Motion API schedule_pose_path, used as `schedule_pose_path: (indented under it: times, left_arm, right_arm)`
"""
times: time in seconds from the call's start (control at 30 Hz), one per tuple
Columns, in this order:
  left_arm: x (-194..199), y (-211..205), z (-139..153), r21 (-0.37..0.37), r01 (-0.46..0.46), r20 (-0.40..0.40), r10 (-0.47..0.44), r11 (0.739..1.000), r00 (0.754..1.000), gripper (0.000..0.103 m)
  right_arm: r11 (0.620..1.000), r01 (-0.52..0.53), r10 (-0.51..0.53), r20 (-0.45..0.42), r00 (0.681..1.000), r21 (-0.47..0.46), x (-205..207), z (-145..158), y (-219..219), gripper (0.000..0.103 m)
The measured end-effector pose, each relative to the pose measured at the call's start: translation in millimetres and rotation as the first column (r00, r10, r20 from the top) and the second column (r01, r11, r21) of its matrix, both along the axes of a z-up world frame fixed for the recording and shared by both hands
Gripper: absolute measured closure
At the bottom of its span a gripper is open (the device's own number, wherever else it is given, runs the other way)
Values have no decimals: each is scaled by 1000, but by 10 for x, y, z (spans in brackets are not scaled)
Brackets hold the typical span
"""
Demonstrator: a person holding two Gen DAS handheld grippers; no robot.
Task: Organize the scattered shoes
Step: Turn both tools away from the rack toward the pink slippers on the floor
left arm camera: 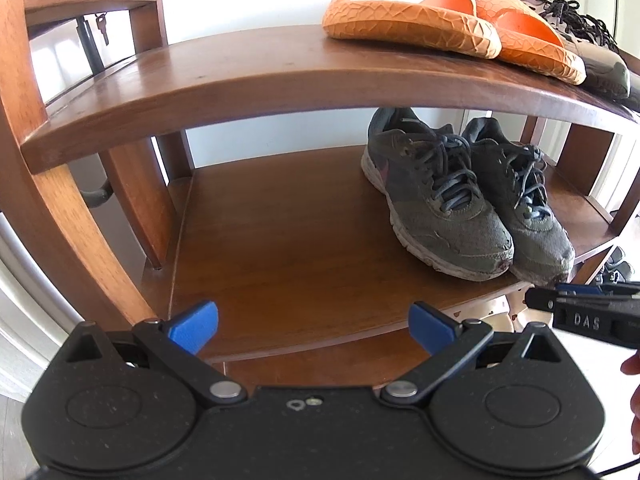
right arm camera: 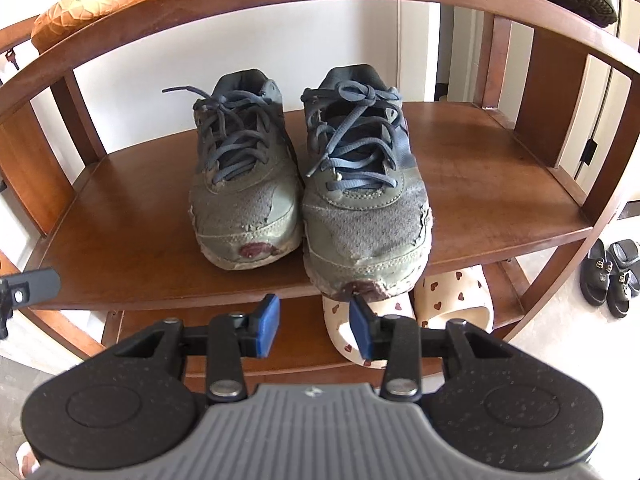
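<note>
nearest, left gripper (left arm camera: 313, 330) hangs released, blue pads spread wide, nothing between them, facing the bare left half of the middle shelf (left arm camera: 280, 248). right gripper (right arm camera: 313, 330) also released, pads parted with a narrower gap, just short of the shelf's front edge. grey sneakers (right arm camera: 308, 176) sit side by side on the middle shelf, toes forward, worn through at the tips; right one overhangs the edge slightly. below, heart-print slippers (right arm camera: 452, 300) on the lower shelf. above, orange slides (left arm camera: 440, 20) and a dark laced shoe (left arm camera: 588, 48) on top. black sandals (right arm camera: 610, 276) on the floor, far right.
</note>
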State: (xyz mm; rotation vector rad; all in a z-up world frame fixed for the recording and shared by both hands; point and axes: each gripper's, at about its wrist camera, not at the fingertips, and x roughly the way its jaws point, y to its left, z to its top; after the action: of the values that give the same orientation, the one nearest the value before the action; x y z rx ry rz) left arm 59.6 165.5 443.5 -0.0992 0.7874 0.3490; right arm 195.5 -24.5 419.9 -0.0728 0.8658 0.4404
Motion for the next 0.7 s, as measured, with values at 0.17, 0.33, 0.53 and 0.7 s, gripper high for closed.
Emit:
schedule_pose_path:
  times: [0.17, 0.33, 0.53, 0.7]
  left_arm:
    - [-7, 16, -18, 3, -4, -6, 4, 1000, 1000, 1]
    - [-28, 32, -5, 5, -11, -6, 11, 1000, 1000, 1]
    - [-124, -1, 77, 9, -20, -4, 20, 1000, 1000, 1]
    - [-303, -40, 184, 20, -36, -2, 36, 999, 999, 1]
  right_arm:
    - [1000, 11, -11, 11, 1000, 2, 145, -4, 33, 59]
    - [1000, 12, -12, 13, 1000, -1, 228, -1, 60, 60]
    - [1000, 14, -13, -6, 1000, 11, 86, 77, -27, 60]
    - [999, 15, -12, -91, 996, 35, -261, 85, -137, 55]
